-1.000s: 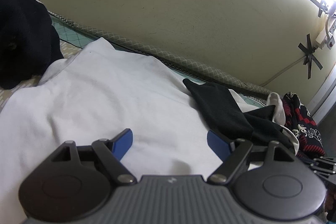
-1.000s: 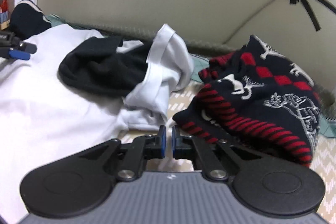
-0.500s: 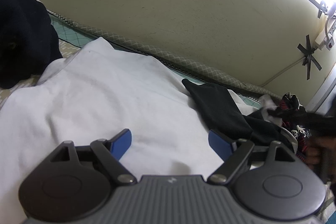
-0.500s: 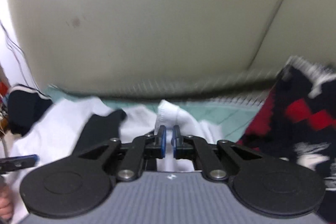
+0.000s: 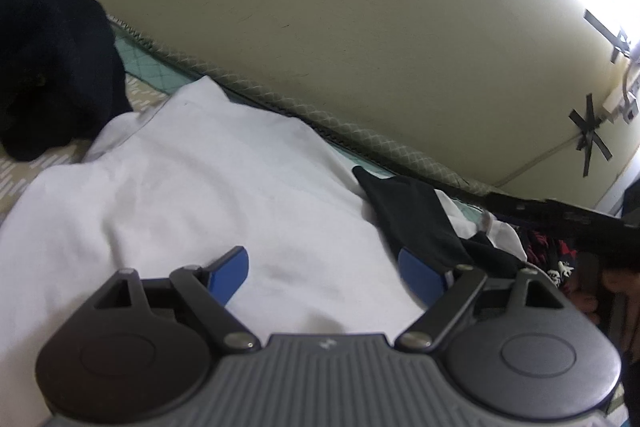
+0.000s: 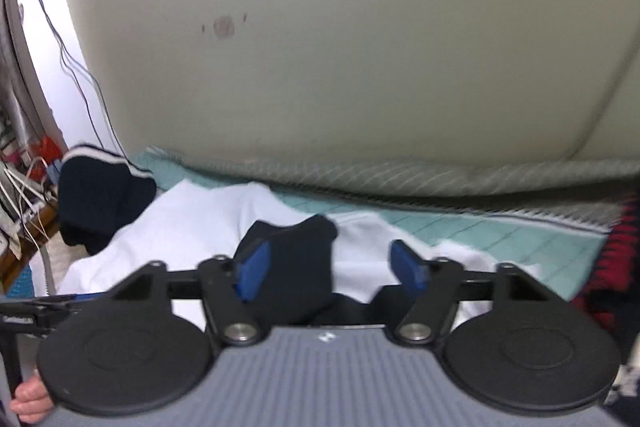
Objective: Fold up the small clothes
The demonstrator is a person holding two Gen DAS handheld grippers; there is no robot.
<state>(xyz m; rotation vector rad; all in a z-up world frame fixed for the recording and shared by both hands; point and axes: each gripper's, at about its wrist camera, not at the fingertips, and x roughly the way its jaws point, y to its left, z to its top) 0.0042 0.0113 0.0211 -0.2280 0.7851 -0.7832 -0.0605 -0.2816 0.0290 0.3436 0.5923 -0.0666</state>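
Observation:
A white garment [image 5: 208, 187] lies spread on the bed; it also shows in the right wrist view [image 6: 192, 219]. A small black garment [image 5: 412, 219] lies on its right part and shows in the right wrist view [image 6: 296, 267]. My left gripper [image 5: 324, 267] is open and empty, low over the white garment. My right gripper [image 6: 332, 267] is open and empty, just above the black garment, with the left finger [image 6: 252, 267] over its edge. The right gripper's body [image 5: 560, 215] shows at the right of the left wrist view.
A dark navy garment [image 5: 48, 67] is piled at the far left, also in the right wrist view [image 6: 100, 203]. A red and black patterned knit [image 6: 608, 267] lies at the right. The wall [image 5: 320, 7] runs along the bed's far edge. Cables [image 6: 24, 187] hang left.
My right gripper has opened and moved left and forward, from in front of the patterned knit to over the black garment. The left gripper has barely moved.

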